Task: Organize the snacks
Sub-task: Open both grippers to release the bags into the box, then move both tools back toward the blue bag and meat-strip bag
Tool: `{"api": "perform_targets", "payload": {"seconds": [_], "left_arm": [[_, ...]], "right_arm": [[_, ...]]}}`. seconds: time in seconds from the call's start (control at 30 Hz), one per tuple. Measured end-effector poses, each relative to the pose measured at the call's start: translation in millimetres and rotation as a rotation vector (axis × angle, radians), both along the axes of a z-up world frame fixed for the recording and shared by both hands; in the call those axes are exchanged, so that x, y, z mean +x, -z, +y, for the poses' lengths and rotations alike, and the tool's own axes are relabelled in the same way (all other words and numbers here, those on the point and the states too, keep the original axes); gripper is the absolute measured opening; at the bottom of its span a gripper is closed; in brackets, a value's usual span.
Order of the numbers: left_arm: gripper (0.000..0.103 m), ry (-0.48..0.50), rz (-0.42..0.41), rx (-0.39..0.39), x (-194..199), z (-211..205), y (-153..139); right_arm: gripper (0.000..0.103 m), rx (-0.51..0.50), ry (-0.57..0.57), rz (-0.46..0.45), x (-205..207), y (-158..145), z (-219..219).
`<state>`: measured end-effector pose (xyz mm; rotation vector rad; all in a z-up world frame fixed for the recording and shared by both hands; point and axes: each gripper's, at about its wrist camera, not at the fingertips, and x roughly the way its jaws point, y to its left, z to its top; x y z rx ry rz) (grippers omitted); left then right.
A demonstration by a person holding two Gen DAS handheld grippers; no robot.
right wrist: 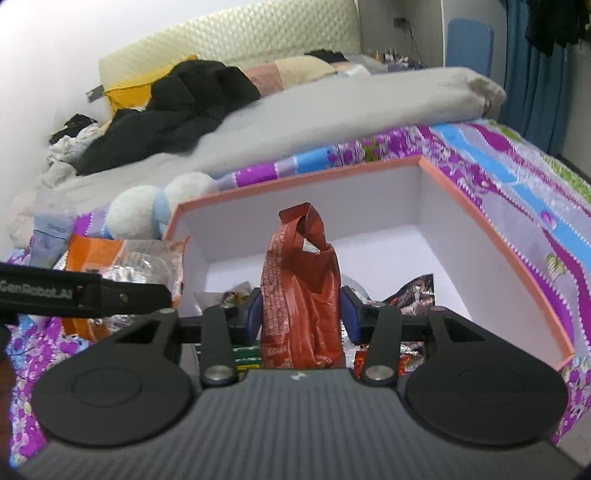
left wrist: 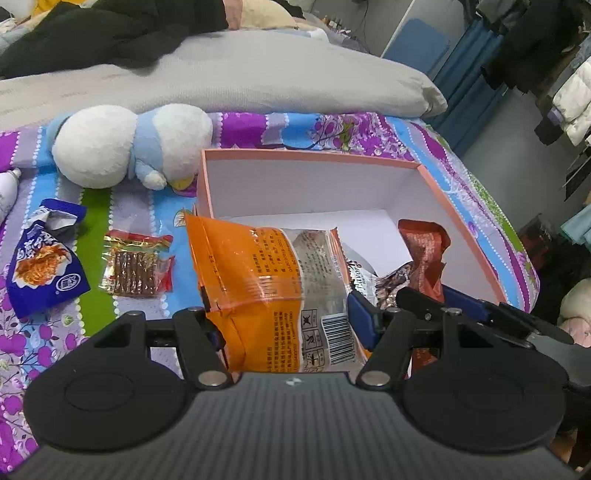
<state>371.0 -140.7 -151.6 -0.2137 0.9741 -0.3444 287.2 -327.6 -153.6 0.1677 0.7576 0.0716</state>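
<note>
My left gripper [left wrist: 291,321] is shut on an orange snack packet [left wrist: 266,291] and holds it over the near left corner of the pink-rimmed box [left wrist: 314,153]. My right gripper [right wrist: 301,314] is shut on a red-brown snack packet [right wrist: 299,288], held upright above the box [right wrist: 480,214]; it also shows in the left wrist view [left wrist: 428,254]. Silver and dark wrapped snacks [right wrist: 413,288] lie on the box floor. A blue shrimp-snack bag [left wrist: 44,269] and a red-edged packet of brown sticks [left wrist: 135,266] lie on the bedsheet left of the box.
A white and blue plush toy [left wrist: 125,147] lies behind the loose snacks, touching the box's far left corner. A white bottle [left wrist: 7,192] is at the left edge. A grey duvet [left wrist: 240,77] and dark clothes [left wrist: 110,33] fill the bed behind. The bed edge runs right of the box.
</note>
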Motion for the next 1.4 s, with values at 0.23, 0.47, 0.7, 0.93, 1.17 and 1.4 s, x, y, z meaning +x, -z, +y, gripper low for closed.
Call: {"api": "perform_targets", "payload": {"seconds": [0.23,0.47,0.7,0.93,1.17,1.4], "left_arm": [[0.077,-0.007,-0.004,0.002,3,5,2],[0.086,-0.006,-0.084,0.011,-22,8,-29],[0.086,-0.012,-0.143,0.003,-64,18,-64],[0.086,-0.019,-0.194,0.000,-115,34,-90],[0.086,-0.039,-0.234,0.007,-166,57,-104],[0.086,-0.074,-0.260,0.011,-204,82,-110]], "right_arm": [[0.051,0.009,0.008,0.040,3,8,0],[0.083,-0.010,0.051,-0.005,-15,-10,-1],[0.083,0.006,0.041,-0.060,-49,-38,6],[0.083,0.022,0.021,-0.117,-90,-65,19],[0.083,0.023,0.001,-0.150,-124,-78,32],[0.083,0.017,-0.022,-0.159,-150,-81,46]]}}
